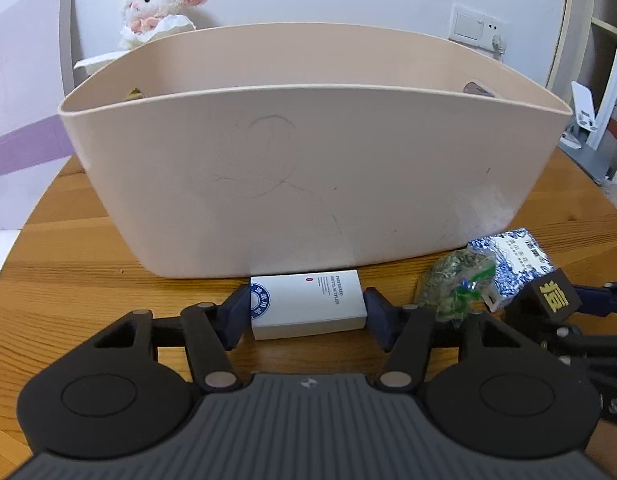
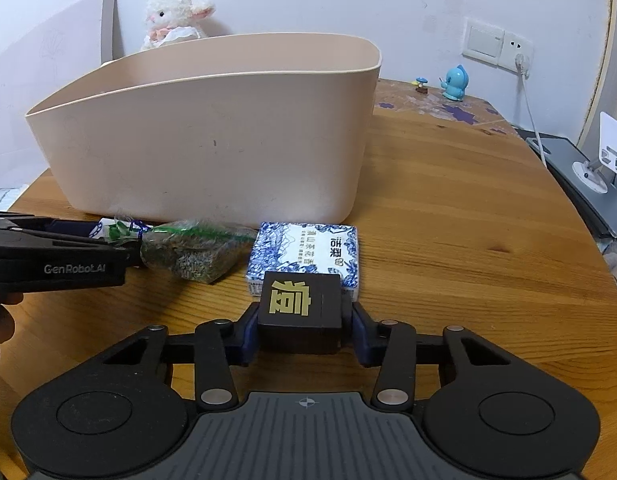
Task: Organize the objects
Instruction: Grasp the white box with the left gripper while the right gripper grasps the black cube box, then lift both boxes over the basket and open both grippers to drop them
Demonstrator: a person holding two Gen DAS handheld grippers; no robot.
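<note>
A big beige plastic tub [image 1: 292, 168] stands on the round wooden table [image 1: 68, 264]; it also shows in the right wrist view [image 2: 212, 148]. My left gripper [image 1: 306, 314] is shut on a white box with blue print [image 1: 308, 304], low over the table in front of the tub. My right gripper [image 2: 300, 332] is shut on a black box with a gold character [image 2: 300, 304], which also shows in the left wrist view [image 1: 552, 300]. A clear bag of dried herbs [image 2: 192, 250] and a blue-and-white patterned packet [image 2: 308, 250] lie on the table between the grippers and the tub.
A white plush lamb [image 2: 176, 16] sits behind the tub. A blue figurine [image 2: 454, 82] and a tiny mushroom toy [image 2: 421, 83] stand at the table's far right. A wall socket with a cable [image 2: 520, 60] and a white phone stand [image 2: 604, 156] are to the right.
</note>
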